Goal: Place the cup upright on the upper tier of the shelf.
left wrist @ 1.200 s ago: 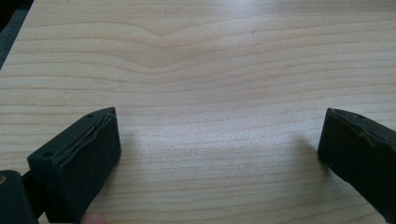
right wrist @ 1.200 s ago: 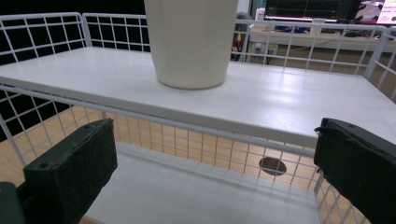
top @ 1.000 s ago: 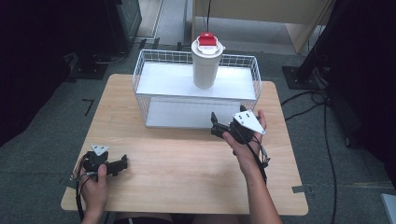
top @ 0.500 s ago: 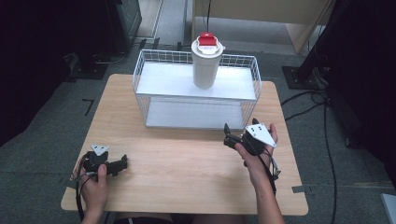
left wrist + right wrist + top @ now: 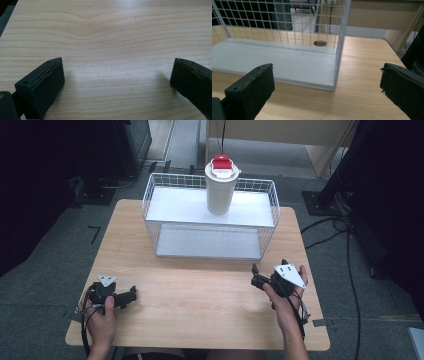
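Note:
A white cup (image 5: 220,192) with a red lid (image 5: 222,164) stands upright on the upper shelf of a white wire rack (image 5: 150,210) at the back of the wooden table (image 5: 200,315). My right gripper (image 5: 255,274) is open, low over the table in front of the rack's right end, apart from it. In the right gripper view the right gripper (image 5: 327,82) faces the rack's white bottom board (image 5: 274,60) and its corner wire (image 5: 339,50), with nothing between the jaws. My left gripper (image 5: 132,293) lies open near the front left edge; the left gripper (image 5: 117,75) has bare wood between its jaws.
Cables (image 5: 325,232) and a black stand base (image 5: 320,200) lie on the floor to the right. Dark equipment (image 5: 135,140) stands at the back left. A round hole (image 5: 320,43) is in the tabletop behind the rack.
My right gripper has drawn back from the rack's front, toward the person and slightly right. The left gripper, cup and rack have not moved.

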